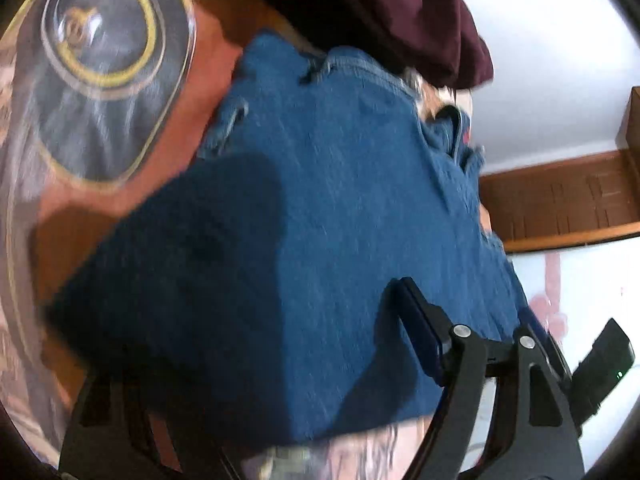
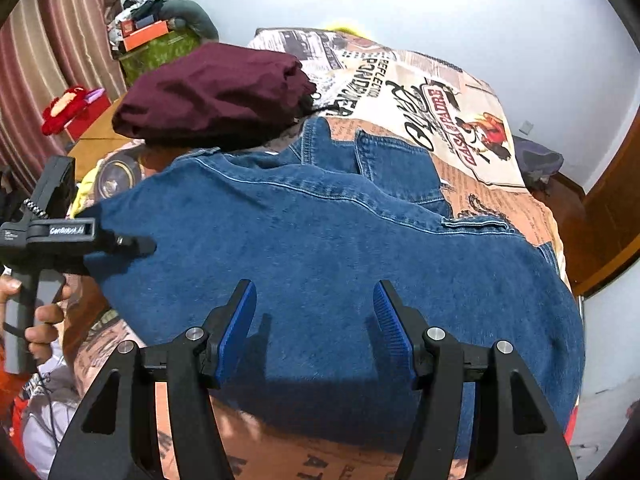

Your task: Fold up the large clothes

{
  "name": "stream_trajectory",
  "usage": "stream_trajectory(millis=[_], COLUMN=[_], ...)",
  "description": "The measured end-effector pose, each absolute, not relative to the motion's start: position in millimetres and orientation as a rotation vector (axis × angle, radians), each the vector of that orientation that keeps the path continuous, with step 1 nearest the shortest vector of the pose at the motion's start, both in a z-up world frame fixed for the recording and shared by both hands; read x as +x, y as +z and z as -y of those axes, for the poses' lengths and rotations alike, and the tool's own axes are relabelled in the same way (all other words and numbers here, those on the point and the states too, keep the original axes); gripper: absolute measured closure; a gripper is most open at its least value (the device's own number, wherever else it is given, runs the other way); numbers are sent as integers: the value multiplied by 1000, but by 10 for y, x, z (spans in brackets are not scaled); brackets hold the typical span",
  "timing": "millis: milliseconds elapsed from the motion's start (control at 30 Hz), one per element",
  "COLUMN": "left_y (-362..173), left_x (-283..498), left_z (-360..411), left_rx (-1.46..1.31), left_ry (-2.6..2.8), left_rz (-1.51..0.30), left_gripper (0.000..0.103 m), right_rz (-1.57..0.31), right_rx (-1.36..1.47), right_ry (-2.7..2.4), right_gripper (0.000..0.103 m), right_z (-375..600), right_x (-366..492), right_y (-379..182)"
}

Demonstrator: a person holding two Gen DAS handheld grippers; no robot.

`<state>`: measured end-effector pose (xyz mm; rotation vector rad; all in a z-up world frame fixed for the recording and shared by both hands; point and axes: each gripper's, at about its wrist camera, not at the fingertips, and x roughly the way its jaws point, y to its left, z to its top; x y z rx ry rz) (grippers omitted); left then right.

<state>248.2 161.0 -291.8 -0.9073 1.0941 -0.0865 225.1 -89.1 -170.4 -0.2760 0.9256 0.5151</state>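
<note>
A large pair of blue jeans (image 2: 320, 248) lies folded on a printed bedspread (image 2: 404, 88). My right gripper (image 2: 314, 320) is open, its blue pads just above the near edge of the jeans, holding nothing. My left gripper (image 2: 136, 246) comes in from the left in the right wrist view and sits at the left edge of the jeans. In the blurred left wrist view the jeans (image 1: 320, 208) fill the frame; one finger (image 1: 424, 328) rests on the denim and the other is hidden under the cloth.
A folded maroon garment (image 2: 212, 92) lies on the bed just beyond the jeans. A cluttered shelf (image 2: 156, 36) and striped curtain (image 2: 48, 60) stand at the left. A wooden bed frame (image 2: 608, 216) runs along the right. White wall behind.
</note>
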Motion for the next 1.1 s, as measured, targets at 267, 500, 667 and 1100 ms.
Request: stream_trajectory(millis=[267,500,667,1100], left_y=[-2763,-1766,-1054,-620], left_x=[2448,2198,2009,2175], left_z=[-1710,-1302,-893,-86], left_rx=[-894,-601,-462,-258], left_ry=[41,-21,-101,-180], left_rz=[-959,-769,-625,-599], left_gripper=[73,78,81,82], right_rz=[-1008,-1081,-1061,-1139], right_rx=[-285,-268,-310,-49], right_ry=[527,568,641,812], right_gripper=[46,46,43,43], right_z=[781,640,410,772], right_x=[2402,2408,2151,1996], right_y=[-1921,-2009,-1993,-1789])
